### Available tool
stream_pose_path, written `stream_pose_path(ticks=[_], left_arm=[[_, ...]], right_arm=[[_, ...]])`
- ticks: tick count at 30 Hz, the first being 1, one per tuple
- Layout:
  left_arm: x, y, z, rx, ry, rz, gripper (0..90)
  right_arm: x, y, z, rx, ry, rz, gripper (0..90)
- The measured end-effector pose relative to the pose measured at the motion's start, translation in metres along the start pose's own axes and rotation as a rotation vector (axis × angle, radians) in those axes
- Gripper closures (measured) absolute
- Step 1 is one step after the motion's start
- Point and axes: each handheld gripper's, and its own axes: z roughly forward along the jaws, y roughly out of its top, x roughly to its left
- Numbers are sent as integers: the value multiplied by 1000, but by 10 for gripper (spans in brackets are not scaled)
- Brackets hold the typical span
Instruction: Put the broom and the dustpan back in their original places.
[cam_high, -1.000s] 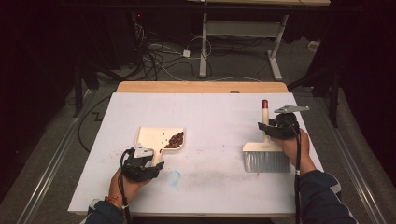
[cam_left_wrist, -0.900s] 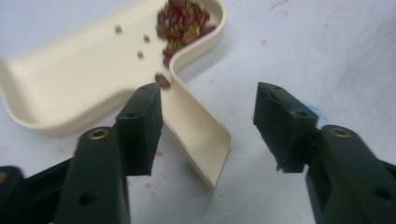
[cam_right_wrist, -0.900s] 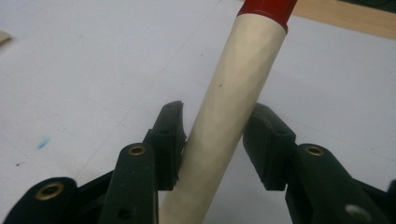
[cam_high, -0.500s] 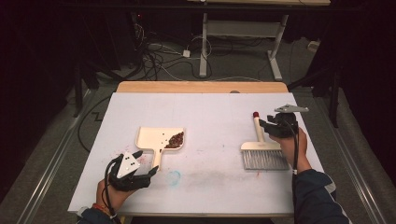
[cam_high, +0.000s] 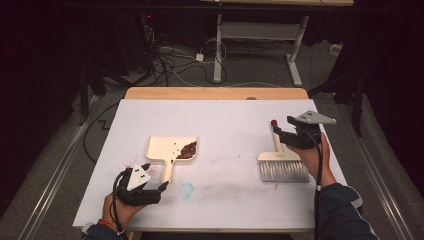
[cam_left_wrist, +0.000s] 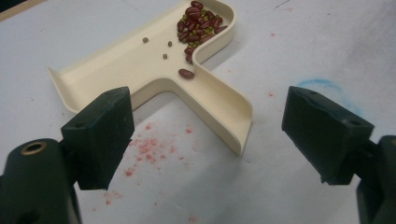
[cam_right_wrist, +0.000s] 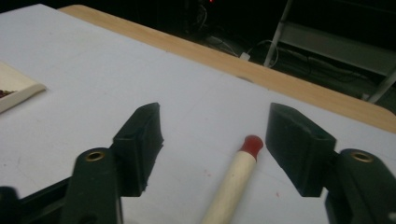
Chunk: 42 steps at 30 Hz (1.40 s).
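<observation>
**Dustpan and brush set down, both grippers released**

The left gripper (cam_high: 162, 186) rests low over the near left of the worktop (cam_high: 230, 120). Its fingers (cam_left_wrist: 100, 135) stand wide apart and have just been opening; nothing lies between them. Just ahead of them lies the dustpan (cam_high: 165, 149), flat on the worktop, its handle end pointing toward the gripper and clear of both fingers. A heap of beans (cam_high: 188, 149), dark red with some small green ones, sits in the pan's right rear corner; a few lie loose nearer the handle (cam_left_wrist: 219, 109). Red specks mark the worktop beside the pan, and a blue smudge (cam_high: 186, 190) lies to the right of the gripper.

Handling, dustpan: it appears to be stiff, light plastic with smooth walls. The raised channel of the handle is the likely place to take hold, gripped across its two side walls. Keep the pan level, since the beans are loose and would probably roll out of the open front edge if it tips.

On the right, the brush (cam_high: 282, 167) lies flat, bristles toward the person, its pale wooden handle (cam_right_wrist: 231, 186) ending in a red tip (cam_right_wrist: 252, 143). The right gripper (cam_high: 278, 131) sits over the handle with its fingers (cam_right_wrist: 140, 140) apart on either side, not pressing; they have just been opening.

Handling, brush: the handle looks rigid and round, so it may twist in a loose hold. Grip it mid-length, not on the soft bristles.
</observation>
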Motion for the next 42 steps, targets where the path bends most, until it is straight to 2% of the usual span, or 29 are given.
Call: stream_pose_path(ticks=[5, 9, 20, 25, 31, 42], left_arm=[[-3, 1, 2, 0, 8, 14, 166], [-5, 1, 4, 3, 1, 27, 165], [-6, 2, 3, 3, -4, 32, 165], [-7, 2, 2, 3, -6, 37, 166], [-6, 2, 2, -6, -7, 32, 166], [-8, 3, 2, -4, -6, 52, 166]], right_arm=[[4, 4, -9, -49, -3, 12, 239], [7, 6, -16, -81, -10, -6, 197], [19, 11, -34, -121, 20, -49, 193], [26, 12, -44, -120, 35, -99, 193], [33, 9, -55, -142, 49, -120, 191], [40, -2, -74, -184, 54, -175, 189]])
